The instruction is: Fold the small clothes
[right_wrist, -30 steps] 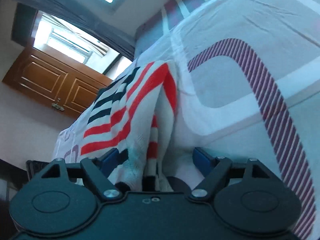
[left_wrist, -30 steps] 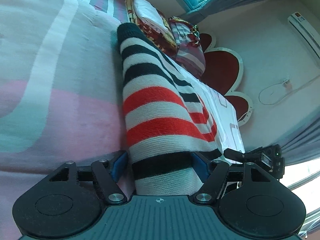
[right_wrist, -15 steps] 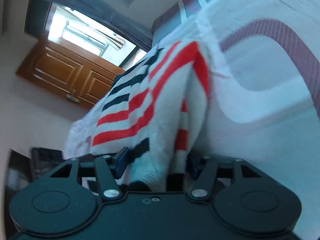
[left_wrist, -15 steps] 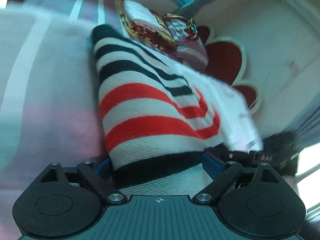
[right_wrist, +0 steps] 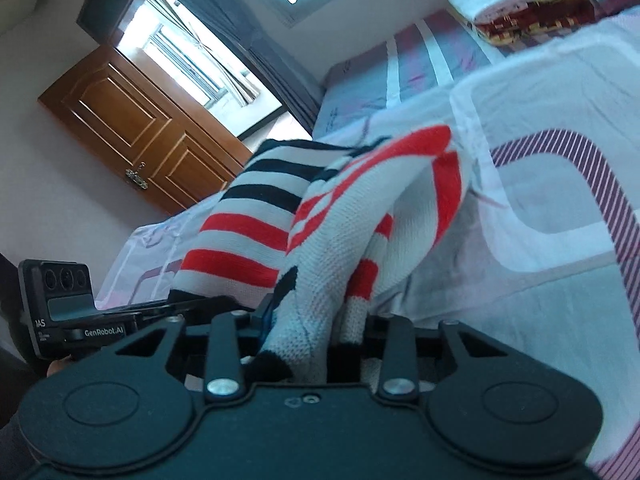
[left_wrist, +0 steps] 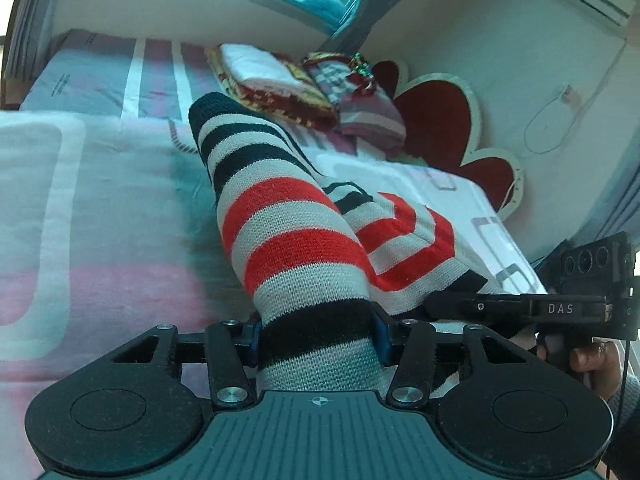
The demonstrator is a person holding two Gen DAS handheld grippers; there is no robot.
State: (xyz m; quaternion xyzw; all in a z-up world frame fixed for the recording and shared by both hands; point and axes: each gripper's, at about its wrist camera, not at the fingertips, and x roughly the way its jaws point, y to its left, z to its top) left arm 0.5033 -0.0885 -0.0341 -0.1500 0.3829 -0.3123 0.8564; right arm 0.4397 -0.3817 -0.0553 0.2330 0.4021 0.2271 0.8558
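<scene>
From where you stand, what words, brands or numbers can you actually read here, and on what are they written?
"DAS" on the black arm of the right hand-held gripper, seen from the left wrist.
"GenRobot.AI" on the side of the left hand-held gripper, seen from the right wrist.
"AS" above it, with its first letter cut off.
Tiny lines under that are too small to read.
Small dark print on the bed sheet is blurred and unreadable.

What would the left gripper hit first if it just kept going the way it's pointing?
The striped knit garment itself: it already lies between the closing jaws of the left gripper and stretches straight ahead. Beyond it probably comes the bed sheet, though depth is hard to judge in this fisheye view.
</scene>
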